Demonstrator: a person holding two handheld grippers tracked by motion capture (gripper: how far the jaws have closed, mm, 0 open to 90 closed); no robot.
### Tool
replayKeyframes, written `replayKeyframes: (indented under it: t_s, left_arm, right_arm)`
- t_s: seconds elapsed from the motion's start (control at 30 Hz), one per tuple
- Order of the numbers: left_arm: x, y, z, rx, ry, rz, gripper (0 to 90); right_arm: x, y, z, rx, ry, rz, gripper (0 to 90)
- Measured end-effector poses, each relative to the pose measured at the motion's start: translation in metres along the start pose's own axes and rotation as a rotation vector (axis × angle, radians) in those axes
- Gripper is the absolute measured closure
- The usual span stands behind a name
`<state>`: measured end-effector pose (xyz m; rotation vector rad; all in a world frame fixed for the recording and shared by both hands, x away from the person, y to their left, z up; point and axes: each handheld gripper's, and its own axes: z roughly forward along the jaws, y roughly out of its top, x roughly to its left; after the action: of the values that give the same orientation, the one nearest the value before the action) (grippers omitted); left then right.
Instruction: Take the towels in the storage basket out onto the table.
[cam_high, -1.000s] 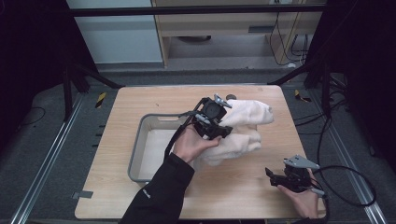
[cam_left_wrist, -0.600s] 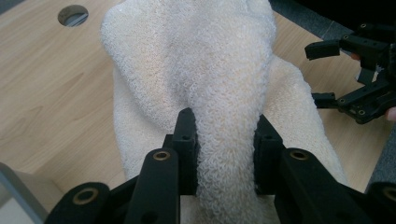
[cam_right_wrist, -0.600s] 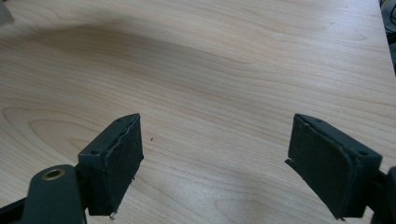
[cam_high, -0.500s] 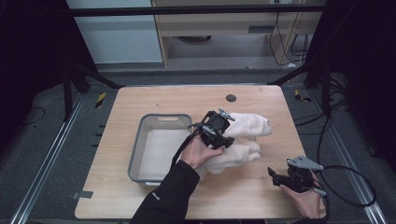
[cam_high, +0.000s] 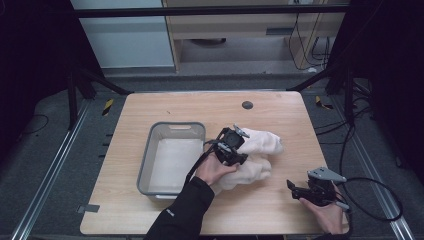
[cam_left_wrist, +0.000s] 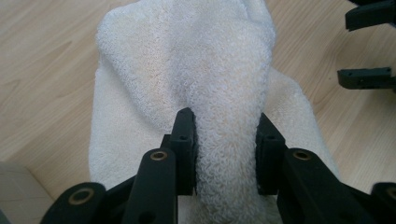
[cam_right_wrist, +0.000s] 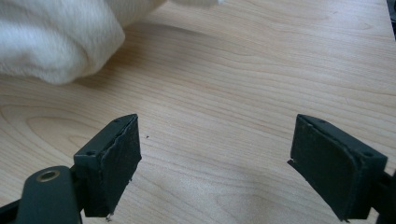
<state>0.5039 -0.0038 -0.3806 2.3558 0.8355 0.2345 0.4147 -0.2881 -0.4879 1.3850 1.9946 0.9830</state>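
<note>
- Towel (cam_high: 252, 155), cream and bunched, lies on the table (cam_high: 150, 110) just right of the grey bin (cam_high: 172, 157), its long axis running away from the bin toward the table's right edge.
- Left gripper (cam_left_wrist: 224, 140) pinches a raised fold of the towel at the bin end; it is the nearer hand.
- Right gripper (cam_right_wrist: 215, 158) rests near the right front corner, apart from the towel; its jaws have just been opening, nothing between them.
- Towel lies ahead and left of the right gripper.

No text, label, brand, number or sign can be read anywhere: the pale wooden surface (cam_high: 280, 210), the grey plastic bin (cam_high: 146, 165) and the cream terry towel (cam_left_wrist: 210, 84) carry no lettering.
</note>
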Motion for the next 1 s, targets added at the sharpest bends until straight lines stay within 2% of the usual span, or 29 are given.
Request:
replayKeyframes:
  t_s: [0.2, 0.3, 0.33, 0.37, 0.47, 0.6, 0.73, 1.0]
  left_arm:
    - [0.003, -0.008, 0.016, 0.040, 0.017, -0.010, 64.2]
    - [0.005, -0.010, 0.018, 0.036, 0.007, -0.027, 61.2]
    - [0.006, -0.010, 0.018, 0.040, 0.010, -0.023, 61.2]
    - [0.006, -0.011, 0.019, 0.047, 0.014, -0.020, 56.5]
    - [0.007, -0.012, 0.019, 0.032, 0.025, -0.018, 52.3]
    - [0.008, -0.013, 0.015, 0.016, 0.023, -0.021, 42.0]
    - [0.010, -0.015, 0.007, -0.009, 0.030, -0.016, 36.5]
    - [0.014, -0.021, -0.024, -0.093, 0.008, -0.015, 29.6]
  right_arm:
    - [0.000, 0.000, 0.000, 0.001, 0.000, 0.000, 15.7]
    - [0.000, 0.000, 0.000, 0.003, -0.001, 0.001, 15.4]
    - [0.000, 0.000, 0.000, 0.003, -0.001, 0.001, 15.4]
    - [0.000, 0.000, 0.000, 0.004, -0.002, -0.001, 15.3]
    - [0.000, 0.000, 0.000, 0.003, -0.003, 0.000, 15.1]
    - [0.000, 0.000, 0.000, 0.002, -0.005, -0.001, 14.9]
    - [0.000, 0.000, 0.000, 0.004, -0.005, 0.003, 14.7]
    - [0.000, 0.000, 0.000, 0.003, -0.006, 0.009, 14.4]
